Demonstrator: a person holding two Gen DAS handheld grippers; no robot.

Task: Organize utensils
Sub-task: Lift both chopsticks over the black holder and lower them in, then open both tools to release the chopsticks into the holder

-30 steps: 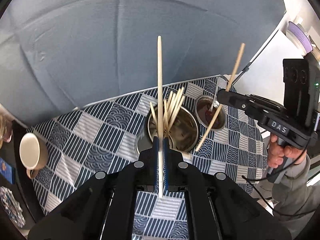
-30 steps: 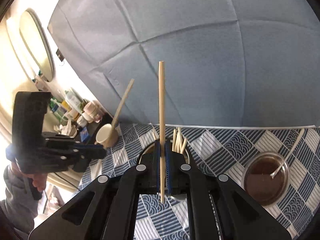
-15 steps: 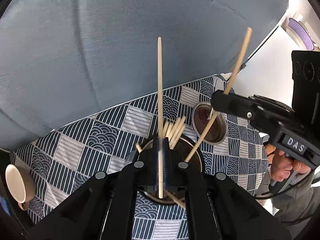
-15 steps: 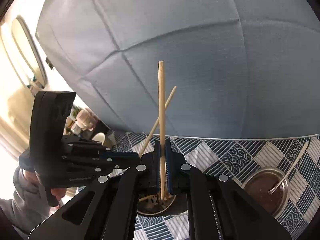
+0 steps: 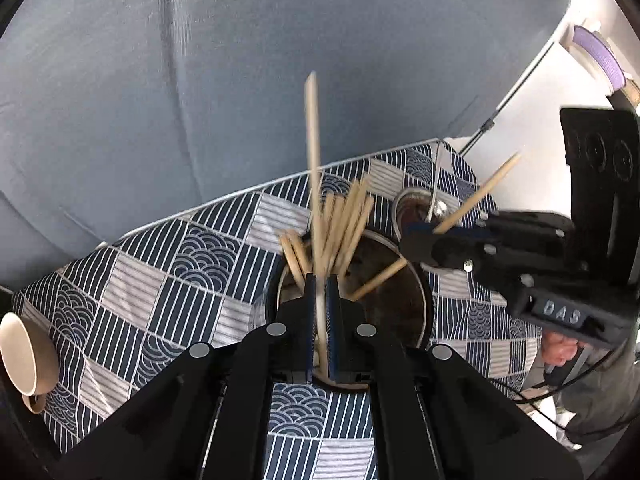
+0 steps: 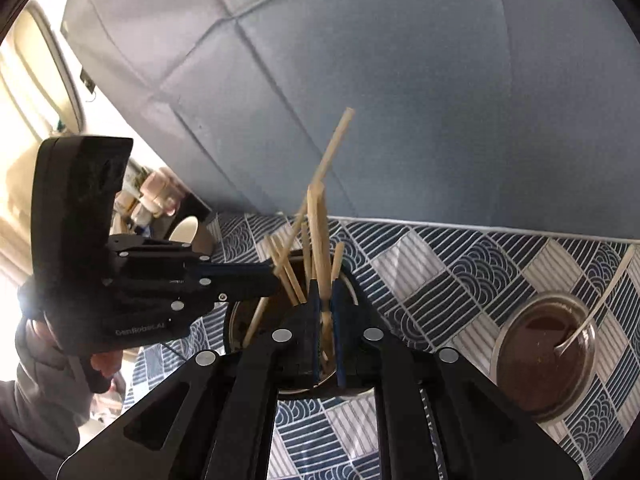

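A steel holder (image 5: 404,300) (image 6: 236,320) on the patterned cloth holds several wooden chopsticks (image 5: 344,220) (image 6: 286,268). My left gripper (image 5: 320,320) is directly above it, its fingers slightly parted around a blurred chopstick (image 5: 314,152) that stands between them with its lower end in the holder. My right gripper (image 6: 326,320) is also over the holder, fingers slightly parted around a chopstick (image 6: 318,232) that reaches down into it. Each gripper shows in the other's view, the right one (image 5: 420,244) and the left one (image 6: 260,276).
A steel bowl (image 6: 548,356) (image 5: 412,208) of brown sauce with a spoon stands right of the holder. A beige cup (image 5: 22,356) (image 6: 184,232) sits at the cloth's left edge. A blue-grey cushion (image 5: 240,80) rises behind the table.
Both grippers have come down over the holder. Their fingers have eased apart and both chopsticks have dropped lower, with their ends now inside the holder.
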